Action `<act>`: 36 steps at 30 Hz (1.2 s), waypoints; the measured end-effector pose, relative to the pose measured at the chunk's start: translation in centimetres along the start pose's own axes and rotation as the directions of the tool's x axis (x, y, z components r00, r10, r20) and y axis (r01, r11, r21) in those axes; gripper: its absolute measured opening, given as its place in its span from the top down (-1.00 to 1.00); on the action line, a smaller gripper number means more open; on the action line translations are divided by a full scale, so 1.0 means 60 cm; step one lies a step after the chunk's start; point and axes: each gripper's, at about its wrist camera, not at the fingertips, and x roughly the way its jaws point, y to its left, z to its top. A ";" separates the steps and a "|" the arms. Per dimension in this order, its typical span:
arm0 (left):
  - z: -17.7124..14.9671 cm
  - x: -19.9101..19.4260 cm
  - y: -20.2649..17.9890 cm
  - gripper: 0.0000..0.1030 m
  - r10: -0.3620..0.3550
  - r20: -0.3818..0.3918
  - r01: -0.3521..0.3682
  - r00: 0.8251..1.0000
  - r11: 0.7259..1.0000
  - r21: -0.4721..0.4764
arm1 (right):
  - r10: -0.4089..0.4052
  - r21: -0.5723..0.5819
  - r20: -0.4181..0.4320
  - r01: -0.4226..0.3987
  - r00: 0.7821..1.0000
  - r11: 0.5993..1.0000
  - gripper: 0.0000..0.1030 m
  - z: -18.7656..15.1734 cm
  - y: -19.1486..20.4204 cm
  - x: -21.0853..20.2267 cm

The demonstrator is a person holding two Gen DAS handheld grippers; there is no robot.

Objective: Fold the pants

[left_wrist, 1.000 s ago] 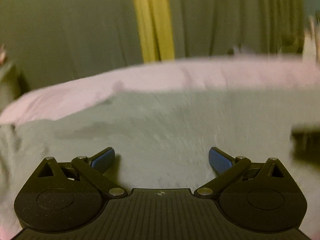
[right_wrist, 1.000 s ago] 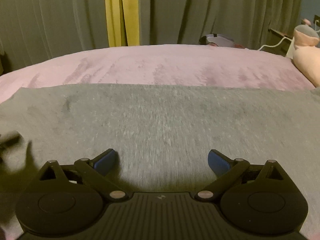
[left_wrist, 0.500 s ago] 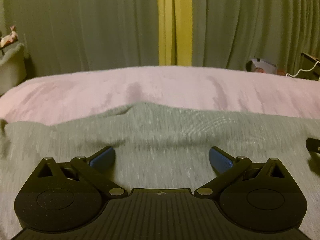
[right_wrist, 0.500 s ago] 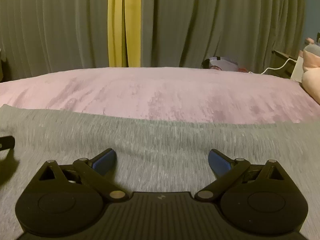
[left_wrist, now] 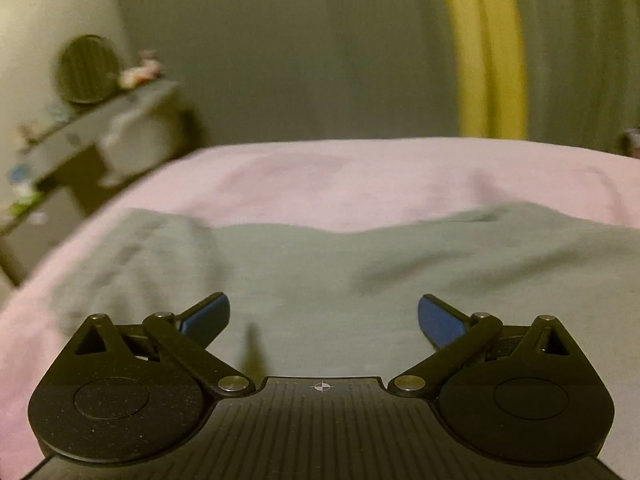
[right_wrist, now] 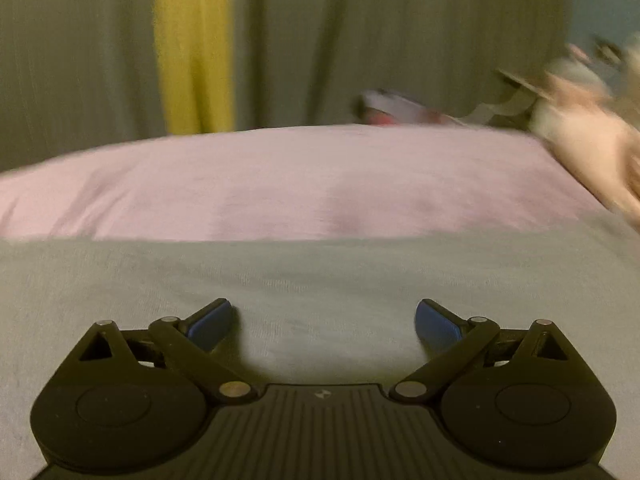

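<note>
Grey-green pants [left_wrist: 320, 276] lie spread flat on a pink bed [left_wrist: 360, 176]. In the left wrist view their left end shows a rumpled fold [left_wrist: 152, 240]. My left gripper [left_wrist: 323, 314] is open and empty, low over the cloth. In the right wrist view the pants [right_wrist: 320, 280] fill the foreground, their far edge straight against the pink sheet [right_wrist: 300, 188]. My right gripper [right_wrist: 323, 316] is open and empty, just above the fabric. Both views are blurred by motion.
Grey-green curtains with a yellow strip [right_wrist: 192, 48] hang behind the bed. A shelf with small items [left_wrist: 80, 132] stands left of the bed. A plush toy [right_wrist: 592, 140] and a dark object [right_wrist: 392, 108] sit at the bed's far right.
The left gripper has swung to the left, bringing the shelf and the pants' left end into view. The right gripper has turned a little right. Both stay open.
</note>
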 end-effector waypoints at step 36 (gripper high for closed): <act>-0.040 -0.055 0.065 -1.00 -0.151 -0.200 0.087 0.968 0.950 -0.299 | 0.092 0.761 0.102 -0.137 0.991 0.634 0.44 -0.186 -0.489 -0.106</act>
